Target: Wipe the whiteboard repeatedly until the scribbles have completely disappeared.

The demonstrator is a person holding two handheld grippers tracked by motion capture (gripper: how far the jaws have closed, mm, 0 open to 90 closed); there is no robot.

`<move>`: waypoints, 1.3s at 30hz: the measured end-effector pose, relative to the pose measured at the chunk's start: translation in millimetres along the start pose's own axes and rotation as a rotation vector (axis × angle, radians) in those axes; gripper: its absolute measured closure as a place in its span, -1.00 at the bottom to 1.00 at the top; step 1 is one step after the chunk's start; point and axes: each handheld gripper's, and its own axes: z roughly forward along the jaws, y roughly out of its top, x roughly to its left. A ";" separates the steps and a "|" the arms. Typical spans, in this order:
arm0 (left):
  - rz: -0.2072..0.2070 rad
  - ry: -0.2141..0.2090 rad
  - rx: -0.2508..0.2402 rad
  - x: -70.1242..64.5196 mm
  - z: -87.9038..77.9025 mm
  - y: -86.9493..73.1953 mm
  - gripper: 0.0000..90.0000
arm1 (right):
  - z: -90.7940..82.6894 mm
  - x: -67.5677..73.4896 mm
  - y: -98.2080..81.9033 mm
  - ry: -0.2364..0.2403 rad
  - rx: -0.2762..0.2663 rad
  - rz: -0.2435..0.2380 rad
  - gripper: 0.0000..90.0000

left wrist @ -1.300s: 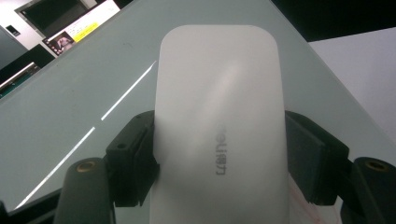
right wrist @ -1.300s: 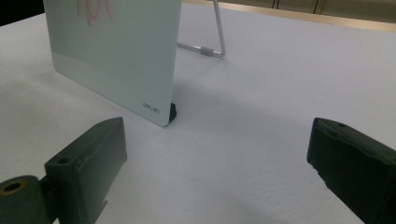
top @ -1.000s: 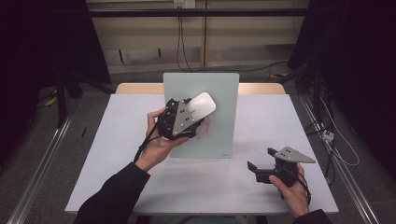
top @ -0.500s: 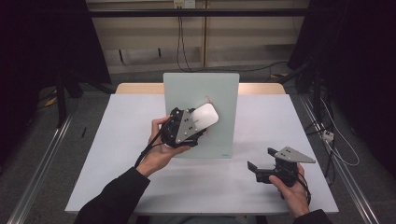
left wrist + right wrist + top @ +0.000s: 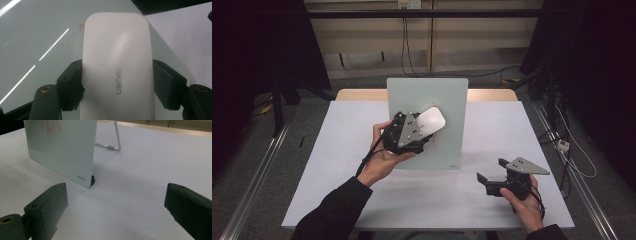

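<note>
Evidently the work in hand is wiping red marks off the glass board [image 5: 427, 122], which stands upright near the middle of the worktop [image 5: 337, 150], propped from behind on a thin wire stand [image 5: 117, 137]. That upright pose puts its writing face toward the person, so an eraser can be pressed flat against it.

The left gripper [image 5: 428, 131] is held up in front of the board at mid-height, and its fingers [image 5: 71, 87] are clenched on the white eraser [image 5: 117, 72], one pad on each long side. The grip sits on the lower half of the eraser, leaving the upper half free to reach forward; in the left gripper view a faint red smudge [image 5: 81, 25] shows on the glass just beside the eraser's top corner. Whether the underside actually touches the glass I cannot tell; it looks very close. More red scribble [image 5: 51, 126] shows near the board's top in the right gripper view.

The right gripper [image 5: 493, 172] waits low at the near right of the worktop, well apart from the board, aimed at its lower corner. Its fingers [image 5: 48, 205] are spread wide with nothing between them.
</note>
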 end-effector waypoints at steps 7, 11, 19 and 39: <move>-0.002 0.039 -0.009 14.6 -3.7 12.0 -0.31 | 0.2 0.0 0.1 0.002 0.000 0.000 -0.90; -0.011 0.050 -0.021 19.1 -3.5 16.9 -0.31 | 0.1 0.0 0.1 0.000 0.000 -0.001 -0.90; 0.038 0.017 0.003 1.9 5.3 10.7 -0.31 | -0.2 0.3 0.1 -0.001 0.000 -0.001 -0.90; 0.017 -0.024 0.018 3.8 8.2 15.0 -0.31 | -0.2 0.0 0.0 0.000 0.000 0.000 -0.90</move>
